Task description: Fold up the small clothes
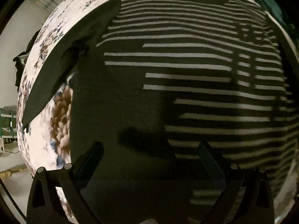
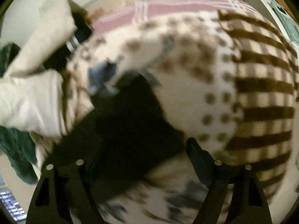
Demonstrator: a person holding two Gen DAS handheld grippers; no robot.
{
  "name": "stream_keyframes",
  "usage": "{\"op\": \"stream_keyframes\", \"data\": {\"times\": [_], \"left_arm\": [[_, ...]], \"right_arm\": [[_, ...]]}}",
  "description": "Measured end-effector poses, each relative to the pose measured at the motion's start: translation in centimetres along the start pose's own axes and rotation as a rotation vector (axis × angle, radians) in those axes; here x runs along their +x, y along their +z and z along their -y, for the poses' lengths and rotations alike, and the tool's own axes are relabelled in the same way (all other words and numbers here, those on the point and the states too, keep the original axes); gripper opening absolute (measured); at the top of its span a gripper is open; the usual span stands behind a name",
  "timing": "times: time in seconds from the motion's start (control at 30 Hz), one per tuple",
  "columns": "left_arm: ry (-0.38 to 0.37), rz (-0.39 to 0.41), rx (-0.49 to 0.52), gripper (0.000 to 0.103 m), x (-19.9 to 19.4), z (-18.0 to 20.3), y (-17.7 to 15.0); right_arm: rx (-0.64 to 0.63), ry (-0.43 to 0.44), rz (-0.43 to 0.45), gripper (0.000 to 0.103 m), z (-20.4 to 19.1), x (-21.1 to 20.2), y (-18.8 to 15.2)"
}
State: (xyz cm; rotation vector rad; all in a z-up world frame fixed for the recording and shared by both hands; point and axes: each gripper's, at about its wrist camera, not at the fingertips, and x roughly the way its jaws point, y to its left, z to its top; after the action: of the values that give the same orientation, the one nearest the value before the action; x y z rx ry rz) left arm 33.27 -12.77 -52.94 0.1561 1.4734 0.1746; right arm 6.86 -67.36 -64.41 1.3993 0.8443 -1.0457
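Over the floral bedspread [image 1: 46, 43], striped shirt [image 1: 186, 65] is lying flat; left gripper [image 1: 149, 155] is hovering above it, jaws spread. Right gripper [image 2: 142, 153] is hovering spread over a dark garment [image 2: 121, 127].

**Striped top spread on a flower-print bed**

A bed with a white cover [image 1: 46, 43] printed in brown and blue flowers carries a dark top with white stripes [image 1: 186, 71], lying flat across most of the left wrist view. One plain dark sleeve [image 1: 61, 74] stretches toward the bed's left edge. In the blurred right wrist view, the same sort of patterned cover [image 2: 186, 85] shows brown dots, with a brown-and-cream checked cloth [image 2: 261, 85] beside it to the right and a pink striped cloth [image 2: 168, 9] along the far side. A dark piece of clothing [image 2: 121, 127] lies on the cover, and pale folded clothes [image 2: 31, 100] sit at the left, next to a dark green cloth [image 2: 18, 149].
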Motion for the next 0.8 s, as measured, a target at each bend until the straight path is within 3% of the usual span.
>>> {"op": "stream_keyframes", "data": {"times": [0.03, 0.07, 0.13, 0.33, 0.53, 0.7, 0.8], "left_arm": [[0.006, 0.005, -0.006, 0.103, 0.6, -0.3, 0.2], [0.005, 0.009, -0.018, 0.103, 1.0, -0.6, 0.4], [-0.003, 0.011, -0.041, 0.103, 1.6, -1.1, 0.8], [-0.049, 0.044, -0.091, 0.103, 1.1, -2.6, 1.6], [-0.101, 0.059, -0.132, 0.103, -0.3, -4.8, 2.1], [-0.115, 0.078, -0.192, 0.103, -1.2, -10.1, 2.2], [-0.108, 0.089, -0.25, 0.103, -0.8, -14.3, 2.4]], "right_arm": [[-0.005, 0.004, 0.022, 0.072, -0.5, 0.2, -0.2], [-0.017, -0.001, 0.045, 0.049, -1.1, 0.5, -0.5], [-0.051, -0.029, 0.068, 0.014, -2.2, 0.7, -1.1], [-0.241, -0.068, 0.15, 0.011, -8.2, -2.2, -3.9], [-0.491, 0.044, 0.213, 0.01, -17.9, -10.0, -10.1], [-0.758, 0.21, 0.199, 0.01, -29.4, -14.9, -21.5], [-0.928, 0.297, 0.127, 0.01, -36.6, -14.3, -32.4]]}}
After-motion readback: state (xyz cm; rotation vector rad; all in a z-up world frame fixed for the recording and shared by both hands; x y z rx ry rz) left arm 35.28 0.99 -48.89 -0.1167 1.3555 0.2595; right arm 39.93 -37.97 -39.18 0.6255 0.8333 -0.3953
